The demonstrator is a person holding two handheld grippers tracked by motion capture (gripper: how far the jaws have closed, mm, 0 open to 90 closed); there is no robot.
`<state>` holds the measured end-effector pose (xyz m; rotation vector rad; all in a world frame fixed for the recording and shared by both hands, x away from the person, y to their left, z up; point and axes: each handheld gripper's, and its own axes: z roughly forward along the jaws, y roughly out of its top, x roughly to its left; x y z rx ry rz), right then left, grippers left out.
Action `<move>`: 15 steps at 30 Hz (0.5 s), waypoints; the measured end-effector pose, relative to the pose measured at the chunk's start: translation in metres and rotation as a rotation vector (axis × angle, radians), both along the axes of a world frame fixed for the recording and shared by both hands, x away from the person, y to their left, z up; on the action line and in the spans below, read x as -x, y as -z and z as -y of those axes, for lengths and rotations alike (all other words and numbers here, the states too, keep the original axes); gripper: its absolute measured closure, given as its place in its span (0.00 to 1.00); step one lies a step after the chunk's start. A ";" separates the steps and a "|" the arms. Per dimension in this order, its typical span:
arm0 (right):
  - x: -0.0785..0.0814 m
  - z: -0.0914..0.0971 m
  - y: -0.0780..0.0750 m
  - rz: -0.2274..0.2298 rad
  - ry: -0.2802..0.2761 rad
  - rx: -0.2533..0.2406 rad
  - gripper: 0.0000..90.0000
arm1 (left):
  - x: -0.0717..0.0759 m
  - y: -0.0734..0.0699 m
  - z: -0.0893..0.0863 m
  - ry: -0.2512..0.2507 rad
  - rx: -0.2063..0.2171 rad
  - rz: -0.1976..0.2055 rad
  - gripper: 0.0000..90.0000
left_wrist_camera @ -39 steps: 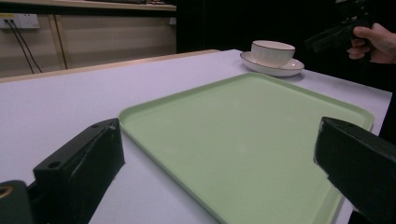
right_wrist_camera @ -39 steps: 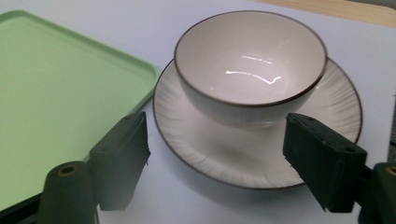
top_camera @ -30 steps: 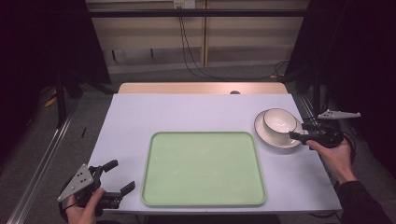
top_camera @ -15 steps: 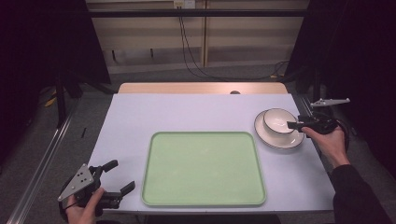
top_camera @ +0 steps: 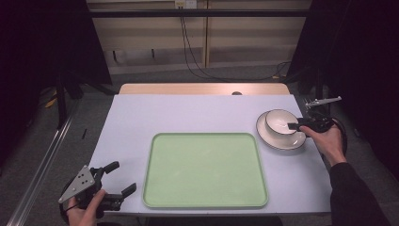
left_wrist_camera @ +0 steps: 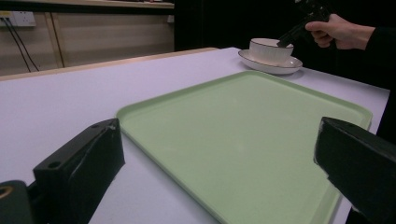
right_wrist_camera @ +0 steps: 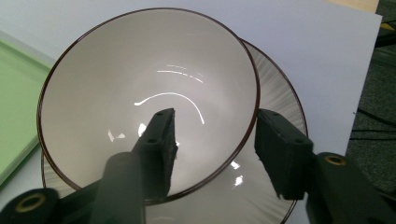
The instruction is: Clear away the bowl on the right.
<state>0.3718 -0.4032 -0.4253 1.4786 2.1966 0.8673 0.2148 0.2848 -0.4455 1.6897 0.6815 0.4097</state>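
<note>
At the near left corner of the white table (top_camera: 188, 113), the left gripper (top_camera: 123, 179) rests in the person's hand with its jaws spread wide and nothing between them, pointing across the table toward the pale green tray (top_camera: 205, 169) that lies flat in the middle, just beside it. To the right of the tray, close to the table's right edge, a white bowl (top_camera: 281, 121) with a dark rim sits inside a white saucer-like plate (top_camera: 275, 139). The right gripper (right_wrist_camera: 212, 135) straddles the bowl's near wall, one jaw inside the bowl and the other outside over the plate; its jaws have just been closing, with the rim between them, yet in the right gripper view a gap remains on each side, so they stand about half open and grip nothing yet. From here, the likely trouble is a thin, glossy, sloping wall: if the pads close too near the rim, or unevenly, the bowl could slip or tilt out when lifted. The outer jaw could also catch the plate and drag or rattle it toward the nearby table edge. A lift at an angle might tip the bowl against the tray's raised lip. Counted: one tray, one bowl, one plate, two grippers
</note>
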 end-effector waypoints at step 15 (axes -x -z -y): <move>-0.016 -0.003 0.012 -0.070 0.035 0.014 0.73 | -0.001 0.000 -0.001 0.005 -0.011 0.000 0.02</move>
